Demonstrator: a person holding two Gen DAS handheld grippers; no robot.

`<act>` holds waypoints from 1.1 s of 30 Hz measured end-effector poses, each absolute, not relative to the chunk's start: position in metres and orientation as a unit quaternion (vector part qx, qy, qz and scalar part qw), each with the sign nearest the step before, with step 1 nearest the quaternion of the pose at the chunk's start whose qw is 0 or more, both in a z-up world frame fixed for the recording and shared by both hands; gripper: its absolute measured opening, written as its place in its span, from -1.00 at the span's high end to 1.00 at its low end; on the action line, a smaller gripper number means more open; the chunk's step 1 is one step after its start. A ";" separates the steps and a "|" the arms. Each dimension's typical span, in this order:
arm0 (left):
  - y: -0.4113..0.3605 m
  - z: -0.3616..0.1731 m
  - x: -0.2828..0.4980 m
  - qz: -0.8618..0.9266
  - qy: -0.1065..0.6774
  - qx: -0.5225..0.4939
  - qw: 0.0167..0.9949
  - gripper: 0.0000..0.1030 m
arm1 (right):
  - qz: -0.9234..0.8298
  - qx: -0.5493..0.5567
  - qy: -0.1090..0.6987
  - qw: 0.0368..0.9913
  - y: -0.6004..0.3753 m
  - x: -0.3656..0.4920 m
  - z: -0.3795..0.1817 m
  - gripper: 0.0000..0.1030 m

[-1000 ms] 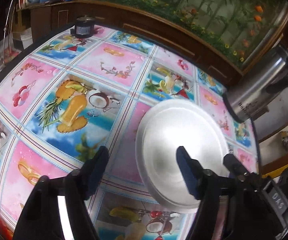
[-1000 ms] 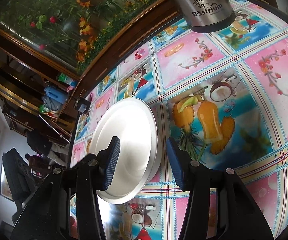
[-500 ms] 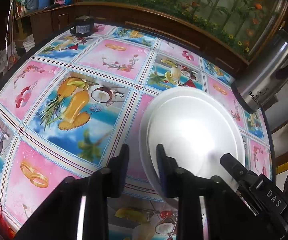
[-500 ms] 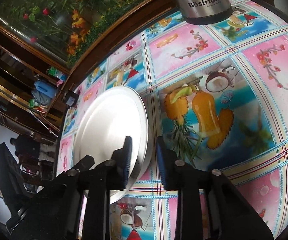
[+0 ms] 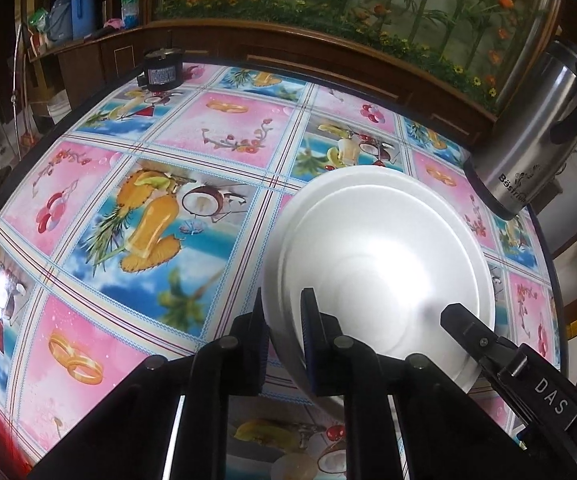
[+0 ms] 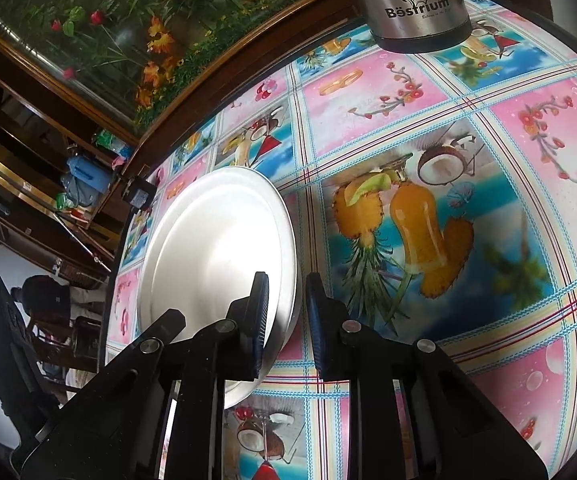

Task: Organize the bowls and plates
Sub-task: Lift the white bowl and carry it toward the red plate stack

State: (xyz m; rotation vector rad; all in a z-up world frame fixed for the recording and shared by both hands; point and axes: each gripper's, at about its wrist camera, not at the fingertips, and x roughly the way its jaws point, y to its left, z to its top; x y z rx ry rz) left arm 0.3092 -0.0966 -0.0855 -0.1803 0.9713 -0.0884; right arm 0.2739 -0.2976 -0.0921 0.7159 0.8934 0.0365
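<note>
Both the left gripper [image 5: 282, 320] and right gripper [image 6: 286, 308] have just been closing and now pinch opposite rims of the steel plate [image 5: 384, 264], so lift evenly and keep it level.

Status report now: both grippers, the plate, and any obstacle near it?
Left gripper and right gripper just closed on opposite rims of the plate. Plate on the tablecloth. Steel flask stands beyond it, apart.

Right gripper [image 6: 286, 300] jaws just closing, pinching right rim of steel plate [image 6: 212, 248] on fruit-print tablecloth [image 6: 468, 152]. Steel flask [image 6: 412, 4] at far edge. Left gripper [image 6: 172, 320] at plate's near-left rim.
</note>
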 end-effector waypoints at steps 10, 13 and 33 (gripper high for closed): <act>-0.099 -0.083 0.303 -0.039 0.457 -0.070 0.886 0.80 | 0.016 0.340 0.427 0.838 -0.295 0.270 -0.092 0.65; -0.098 -0.083 0.298 -0.039 0.458 -0.068 0.886 0.80 | 0.022 0.343 0.433 0.833 -0.295 0.261 -0.093 0.66; -0.090 -0.090 0.223 -0.071 0.488 -0.063 0.868 0.75 | 0.030 0.356 0.458 0.814 -0.290 0.190 -0.096 0.72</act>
